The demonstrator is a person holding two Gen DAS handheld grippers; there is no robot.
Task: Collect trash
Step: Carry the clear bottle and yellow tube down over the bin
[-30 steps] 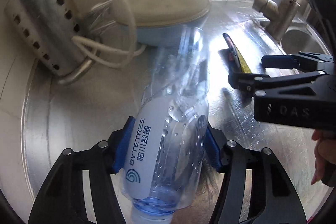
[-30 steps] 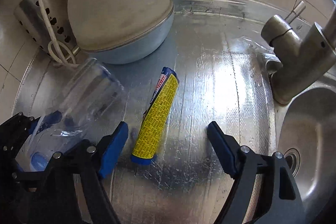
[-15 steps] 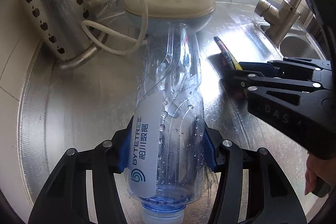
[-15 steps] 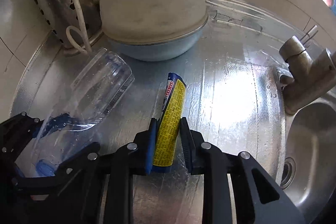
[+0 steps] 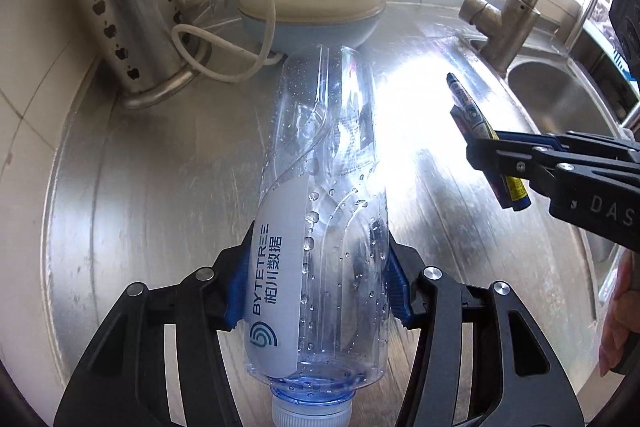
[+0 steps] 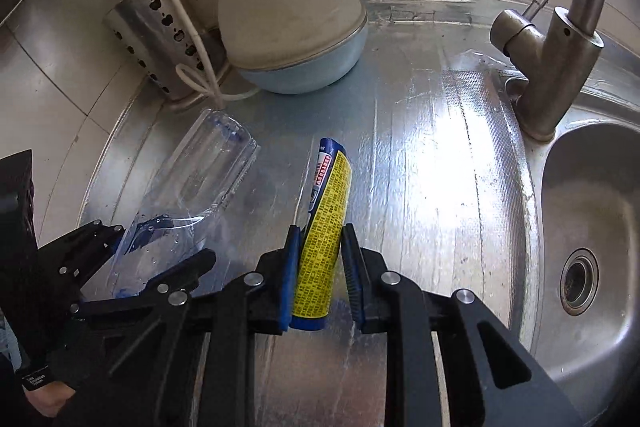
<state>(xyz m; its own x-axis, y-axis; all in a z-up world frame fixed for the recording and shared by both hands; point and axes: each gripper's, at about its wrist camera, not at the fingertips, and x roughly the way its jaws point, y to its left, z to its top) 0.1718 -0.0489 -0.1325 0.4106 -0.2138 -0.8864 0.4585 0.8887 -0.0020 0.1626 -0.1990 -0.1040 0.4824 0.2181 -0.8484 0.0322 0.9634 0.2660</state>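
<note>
A clear plastic bottle (image 5: 324, 211) with a white label and blue neck sits between the blue pads of my left gripper (image 5: 318, 279), which is shut on it; its base points away over the steel counter. The same bottle (image 6: 200, 179) shows at the left of the right wrist view, held by the left gripper (image 6: 132, 247). My right gripper (image 6: 320, 259) is shut on a yellow and blue tube (image 6: 326, 227), lifted off the counter. In the left wrist view that tube (image 5: 480, 139) hangs in the right gripper (image 5: 492, 155) at the right.
A domed cream lid on a pale blue pan (image 6: 296, 35) stands at the back. A perforated steel utensil holder (image 6: 160, 39) with a white cord (image 5: 248, 7) is back left. The tap (image 6: 552, 51) and sink basin (image 6: 592, 227) lie to the right.
The right gripper closed on the tube lying on the counter and lifted it. The left gripper, holding the bottle throughout, drew back and up a little.
</note>
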